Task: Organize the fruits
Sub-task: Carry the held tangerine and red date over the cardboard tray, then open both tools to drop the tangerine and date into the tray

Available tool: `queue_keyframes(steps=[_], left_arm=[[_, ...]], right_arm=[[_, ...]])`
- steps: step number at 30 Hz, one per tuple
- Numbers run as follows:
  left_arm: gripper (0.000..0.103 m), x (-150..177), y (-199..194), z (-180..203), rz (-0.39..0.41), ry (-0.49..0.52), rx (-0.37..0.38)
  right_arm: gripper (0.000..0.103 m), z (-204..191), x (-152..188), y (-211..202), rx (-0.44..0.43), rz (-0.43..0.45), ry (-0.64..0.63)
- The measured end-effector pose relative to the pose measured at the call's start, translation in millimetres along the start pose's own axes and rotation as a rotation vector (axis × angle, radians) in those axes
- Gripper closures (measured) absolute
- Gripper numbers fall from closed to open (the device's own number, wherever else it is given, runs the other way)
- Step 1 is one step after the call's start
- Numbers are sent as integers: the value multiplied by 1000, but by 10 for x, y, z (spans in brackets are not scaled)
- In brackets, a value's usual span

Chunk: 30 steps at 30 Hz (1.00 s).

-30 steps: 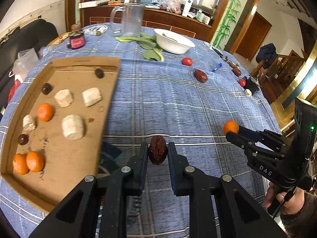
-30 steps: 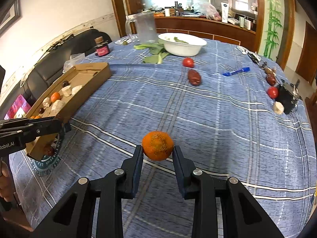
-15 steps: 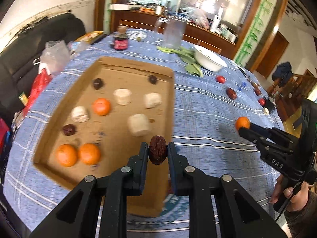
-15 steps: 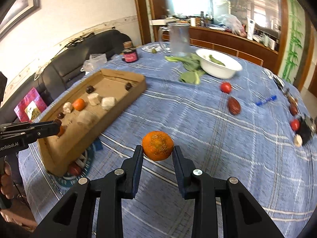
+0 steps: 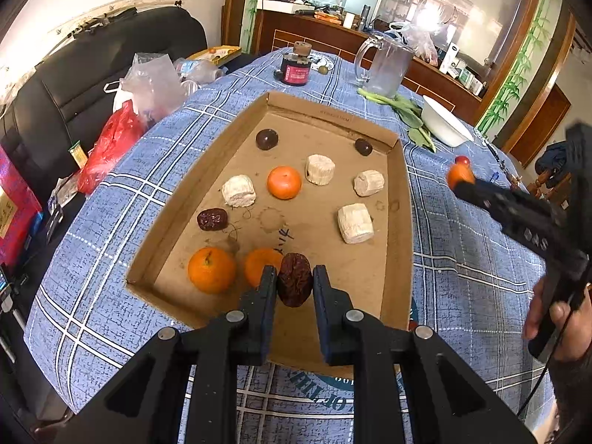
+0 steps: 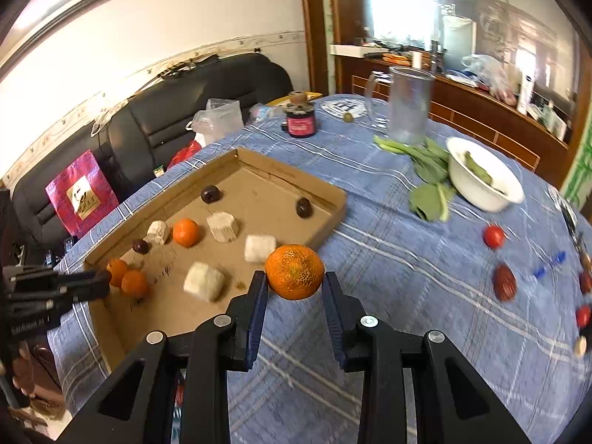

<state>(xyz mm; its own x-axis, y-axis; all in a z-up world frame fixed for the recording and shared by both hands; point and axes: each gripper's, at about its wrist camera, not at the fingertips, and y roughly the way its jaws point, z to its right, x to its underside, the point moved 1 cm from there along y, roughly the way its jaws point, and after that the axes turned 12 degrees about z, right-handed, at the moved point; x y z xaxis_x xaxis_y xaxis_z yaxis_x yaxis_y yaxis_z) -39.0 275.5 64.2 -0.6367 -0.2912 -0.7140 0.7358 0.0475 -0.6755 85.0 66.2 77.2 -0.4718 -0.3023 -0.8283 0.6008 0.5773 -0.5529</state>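
A shallow cardboard tray [image 5: 397, 199] [image 6: 335, 205] lies on the blue checked tablecloth. It holds oranges [image 5: 284, 182], dark dates [image 5: 212, 219] and pale cut chunks [image 5: 354, 222]. My left gripper [image 5: 295, 282] is shut on a wrinkled red date [image 5: 295, 284], held over the tray's near end beside two oranges [image 5: 211, 269]. My right gripper [image 6: 295, 284] is shut on an orange [image 6: 295, 271], held above the cloth at the tray's right edge. It also shows in the left wrist view [image 5: 458, 177].
A white bowl [image 6: 484, 181], greens [image 6: 429, 170], a clear pitcher [image 6: 409, 105] and a dark jar [image 6: 300, 120] stand at the back. Small tomatoes [image 6: 494, 236] and a loose date [image 6: 504, 286] lie on the right. A black sofa with bags [image 5: 111, 148] is left.
Both grippers have swung left toward the tray. The left one now carries the date over the tray's near end; the right one has brought the orange up to the tray's edge.
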Motion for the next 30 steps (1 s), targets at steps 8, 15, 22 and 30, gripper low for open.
queue_keyframes(steps=[8, 15, 22, 30], left_arm=[[84, 24, 189, 102, -42, 15, 27], [84, 5, 413, 163, -75, 23, 42], [84, 7, 586, 169, -104, 37, 41], [84, -11, 675, 276, -106, 84, 37]], right_arm=[[70, -95, -255, 467, -34, -18, -19], [70, -154, -348, 948, -52, -64, -37], [70, -162, -327, 1308, -68, -113, -48], [70, -188, -273, 1553, -78, -166, -71]])
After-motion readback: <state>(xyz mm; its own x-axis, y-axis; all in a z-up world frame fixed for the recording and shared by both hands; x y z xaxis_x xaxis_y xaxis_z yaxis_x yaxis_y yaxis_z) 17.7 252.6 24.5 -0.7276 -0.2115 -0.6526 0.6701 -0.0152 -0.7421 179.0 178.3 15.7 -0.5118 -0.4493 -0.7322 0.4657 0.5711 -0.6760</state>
